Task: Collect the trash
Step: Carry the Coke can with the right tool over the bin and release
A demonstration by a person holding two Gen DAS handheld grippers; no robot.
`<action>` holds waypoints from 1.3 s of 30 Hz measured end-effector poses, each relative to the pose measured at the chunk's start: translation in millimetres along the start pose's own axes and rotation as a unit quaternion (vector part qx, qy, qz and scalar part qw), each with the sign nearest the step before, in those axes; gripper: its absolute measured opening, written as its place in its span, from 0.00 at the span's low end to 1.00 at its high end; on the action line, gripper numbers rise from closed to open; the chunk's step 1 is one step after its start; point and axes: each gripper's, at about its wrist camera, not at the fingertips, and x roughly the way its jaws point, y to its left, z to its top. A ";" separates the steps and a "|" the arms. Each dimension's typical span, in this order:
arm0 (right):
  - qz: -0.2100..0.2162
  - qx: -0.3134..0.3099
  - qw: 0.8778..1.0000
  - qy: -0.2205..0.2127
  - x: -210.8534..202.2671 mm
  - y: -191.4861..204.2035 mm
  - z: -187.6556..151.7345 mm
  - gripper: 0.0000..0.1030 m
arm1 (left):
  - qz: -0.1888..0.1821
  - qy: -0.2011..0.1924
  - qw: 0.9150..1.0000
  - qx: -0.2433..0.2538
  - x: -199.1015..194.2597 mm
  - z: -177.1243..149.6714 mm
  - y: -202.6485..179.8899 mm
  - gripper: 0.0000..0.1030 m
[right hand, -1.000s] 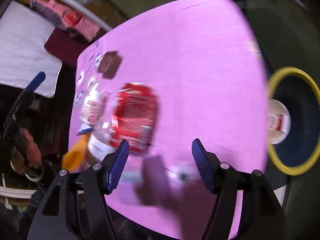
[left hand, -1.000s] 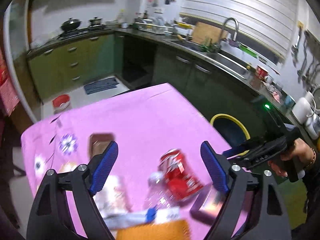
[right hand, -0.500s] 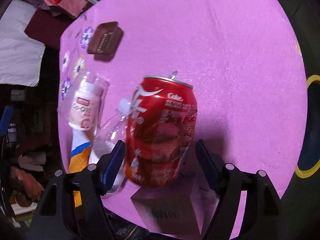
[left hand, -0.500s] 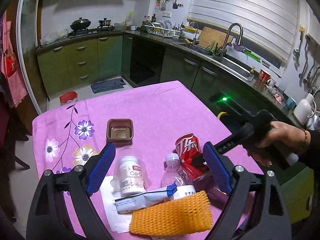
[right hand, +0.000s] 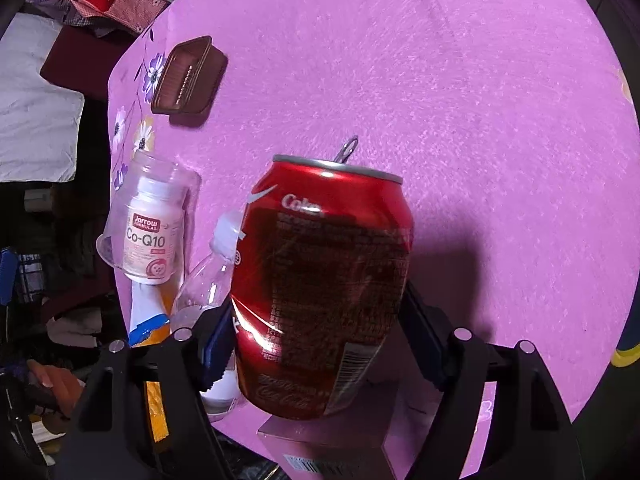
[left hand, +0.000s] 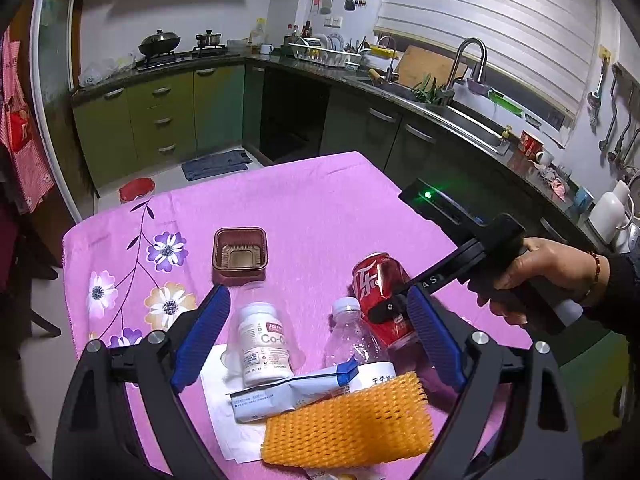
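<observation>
Both blue pads of the right gripper [right hand: 316, 340] seemingly press the dented red cola can [right hand: 324, 280]; the left gripper [left hand: 320, 340] gapes wide, empty.

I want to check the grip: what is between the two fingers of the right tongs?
The red cola can fills the gap of the right tongs, seen in the right wrist view. Whether both fingers already press it is unclear.

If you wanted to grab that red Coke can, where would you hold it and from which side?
Grip the Coke can around its middle wall, one finger on each curved side. It stands tilted, top leaning away, propped against a box, so come in level from its bottom end. The right gripper already straddles it there; whether the pads press the metal is unclear.
</observation>
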 end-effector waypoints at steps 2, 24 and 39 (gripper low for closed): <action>-0.014 -0.012 1.000 -0.012 -3.2 4.7 0.8 0.69 | 0.001 0.001 1.000 -0.001 0.9 -0.5 1.0 0.84; -0.152 0.144 0.960 -0.188 -160.6 -217.9 -67.5 0.69 | 0.007 0.019 0.999 0.027 1.7 -6.8 -19.6 0.84; -0.195 0.204 0.949 -0.140 -94.9 -338.7 -37.3 0.75 | 0.024 0.056 0.997 0.056 -3.8 -19.8 -44.8 0.85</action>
